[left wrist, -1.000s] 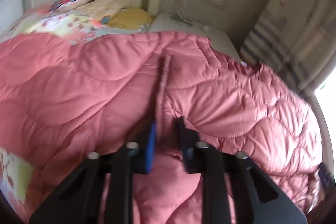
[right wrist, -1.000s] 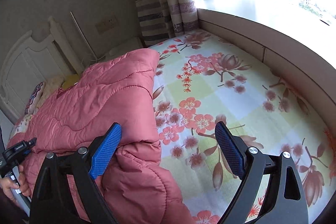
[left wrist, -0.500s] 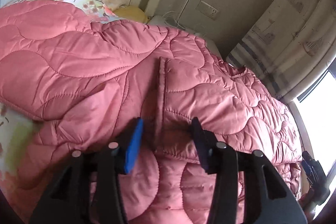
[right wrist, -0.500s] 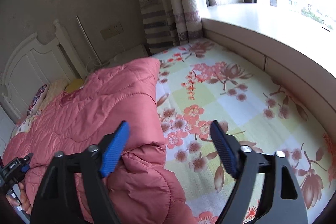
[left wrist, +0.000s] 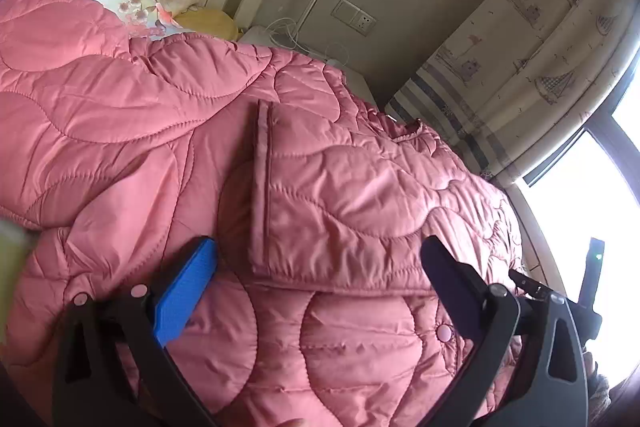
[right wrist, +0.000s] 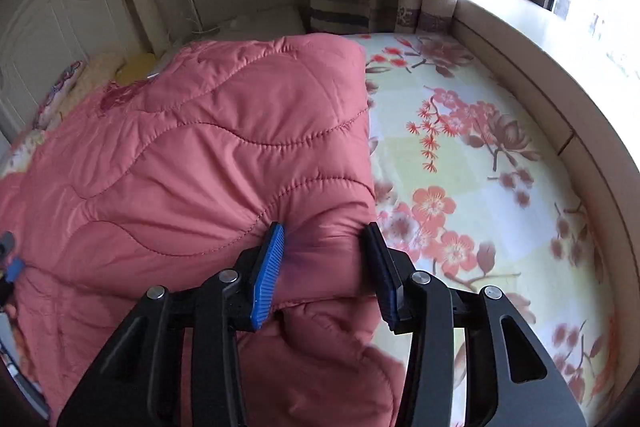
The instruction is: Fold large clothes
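Right tongs (right wrist: 324,259) pinched a fold of the coat (right wrist: 192,163) at lower centre; left tongs (left wrist: 316,283) hung spread wide over it; bed (right wrist: 480,155) at right.

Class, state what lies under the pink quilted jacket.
The pink quilted jacket lies on a floral bedsheet, visible beside it. Whatever sits beneath the jacket's middle is covered.

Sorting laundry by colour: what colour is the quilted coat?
Salmon pink coat, wavy quilting; clearest in the left wrist view.

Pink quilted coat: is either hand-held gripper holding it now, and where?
The right hand-held gripper pinches the pink quilted coat at its folded edge; the left hand-held gripper is open, holding nothing.
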A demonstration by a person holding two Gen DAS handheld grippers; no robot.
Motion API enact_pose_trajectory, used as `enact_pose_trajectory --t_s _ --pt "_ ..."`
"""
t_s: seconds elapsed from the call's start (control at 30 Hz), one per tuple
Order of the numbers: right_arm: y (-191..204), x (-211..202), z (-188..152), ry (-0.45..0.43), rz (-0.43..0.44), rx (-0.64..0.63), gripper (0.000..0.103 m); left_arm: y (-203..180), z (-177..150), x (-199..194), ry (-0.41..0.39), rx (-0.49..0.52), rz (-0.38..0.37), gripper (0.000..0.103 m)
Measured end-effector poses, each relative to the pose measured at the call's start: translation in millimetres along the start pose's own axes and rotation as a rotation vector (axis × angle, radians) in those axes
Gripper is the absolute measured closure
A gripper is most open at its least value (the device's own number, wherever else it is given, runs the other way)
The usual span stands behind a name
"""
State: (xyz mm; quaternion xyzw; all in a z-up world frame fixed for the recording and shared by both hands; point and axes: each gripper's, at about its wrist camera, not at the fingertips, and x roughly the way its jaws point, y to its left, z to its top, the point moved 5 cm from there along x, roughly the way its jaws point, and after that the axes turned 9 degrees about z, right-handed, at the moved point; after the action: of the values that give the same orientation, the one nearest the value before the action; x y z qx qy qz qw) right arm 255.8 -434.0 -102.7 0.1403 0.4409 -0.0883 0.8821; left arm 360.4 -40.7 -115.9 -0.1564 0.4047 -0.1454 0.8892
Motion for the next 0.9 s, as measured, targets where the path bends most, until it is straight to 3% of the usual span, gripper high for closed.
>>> enact_pose_trajectory --t_s 0.1,0.17,0.23,0.3,0.4,0.53,0.57,0.67,0.8,0.9 --pt "-7 -22 18 -0.077 0.048 0.056 0.060 0 0 -1 0.000 -0.003 -0.004 0.002" --pt "-15 -27 30 -0.134 0.030 0.087 0.060 -1 -1 -1 0.001 0.000 0.001 0.002" --pt "-19 -9 35 -0.095 -0.012 0.074 0.060 -1 -2 -1 0.000 -0.001 -0.001 0.002" --pt "-22 28 27 0.046 -0.022 0.024 0.060 -1 -1 -1 0.000 -0.003 -0.003 0.002" --pt "-24 22 37 0.030 -0.007 0.038 0.060 -1 -1 -1 0.000 -0.004 -0.002 0.002" --pt "-28 3 66 -0.081 -0.016 0.065 0.060 -3 -2 0 0.005 0.004 0.011 0.002" --pt "-30 8 69 -0.076 -0.020 0.068 0.060 -3 -2 0 0.006 0.009 0.018 0.002" --pt "-30 52 55 0.087 -0.027 0.010 0.058 -4 -2 1 0.008 0.013 0.023 0.002" --pt "-37 35 71 0.043 0.003 0.086 0.053 -3 -2 1 0.006 0.010 0.020 0.002" --pt "-38 27 97 -0.023 -0.040 0.069 0.051 -6 -2 2 0.010 0.023 0.036 0.002"
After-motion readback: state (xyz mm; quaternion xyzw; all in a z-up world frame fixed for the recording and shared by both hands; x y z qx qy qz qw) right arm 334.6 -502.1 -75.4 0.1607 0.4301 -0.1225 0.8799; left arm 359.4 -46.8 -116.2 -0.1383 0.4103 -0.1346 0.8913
